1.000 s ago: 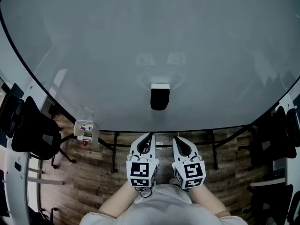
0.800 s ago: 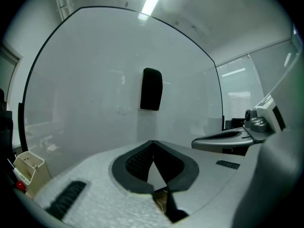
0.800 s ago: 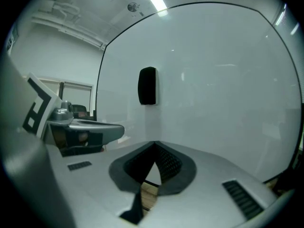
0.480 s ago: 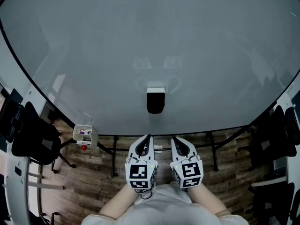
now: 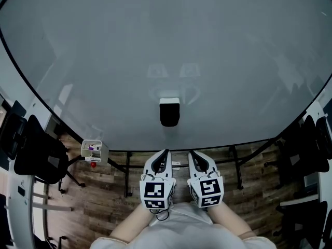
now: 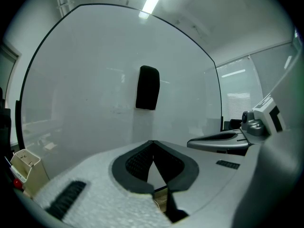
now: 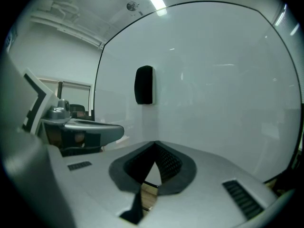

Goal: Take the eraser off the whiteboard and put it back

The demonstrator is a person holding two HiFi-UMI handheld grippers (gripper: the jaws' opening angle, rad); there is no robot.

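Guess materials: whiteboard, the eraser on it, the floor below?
Whiteboard: smooth glossy white sheet, faint reflections on it; coated metal or glass, can't tell.
Eraser: matte black block with a pale top edge, no glare; probably plastic with felt.
Floor: brown planks with grain and seams; wood or wood-look laminate.

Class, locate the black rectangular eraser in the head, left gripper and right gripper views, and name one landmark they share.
Head view: black rectangular eraser at centre, low on the white whiteboard.
Left gripper view: eraser just left of centre, upper half.
Right gripper view: eraser left of centre, upper half.
Shared landmark: the whiteboard's dark curved edge.
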